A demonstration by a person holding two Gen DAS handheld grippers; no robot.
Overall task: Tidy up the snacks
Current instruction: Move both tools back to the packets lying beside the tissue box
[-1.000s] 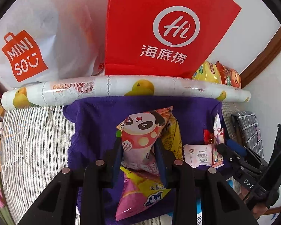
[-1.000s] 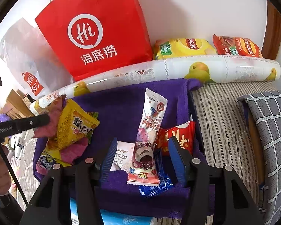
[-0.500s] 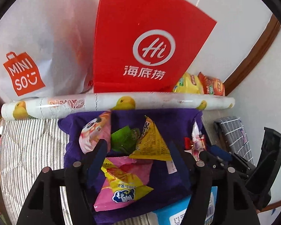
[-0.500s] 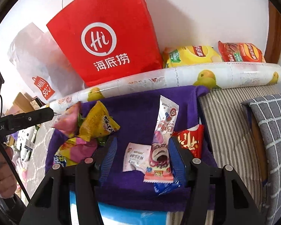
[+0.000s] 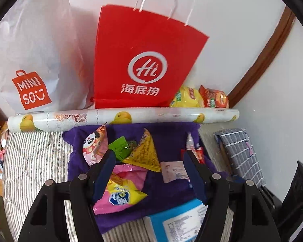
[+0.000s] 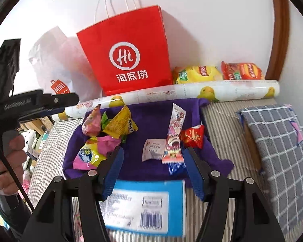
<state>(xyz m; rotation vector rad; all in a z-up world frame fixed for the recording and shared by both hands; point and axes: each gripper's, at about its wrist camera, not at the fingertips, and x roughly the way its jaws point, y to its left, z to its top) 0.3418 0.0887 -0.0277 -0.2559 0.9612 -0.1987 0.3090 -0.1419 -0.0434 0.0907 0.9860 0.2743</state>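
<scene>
L gripper (image 5: 149, 171) was open, nothing held; bigger snacks sat piled on the purple cloth's (image 6: 151, 119) left: panda pack (image 5: 93, 147), yellow triangle pack (image 5: 144, 153), pink bag (image 5: 119, 189). Small ones lay right: white sachet (image 6: 153, 149), pink stick (image 6: 173, 139), red pack (image 6: 193, 136). R gripper (image 6: 153, 169), jaws just widened, was empty. I judged sorting mostly done.

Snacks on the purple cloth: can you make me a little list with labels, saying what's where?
cloth: purple cloth on a striped cover
left pile: panda pack, green pack, yellow triangle pack, pink and yellow bag
right group: white sachet, long pink pack, red pack, blue wrapper
behind: red paper bag
jaws: both open, holding nothing
</scene>
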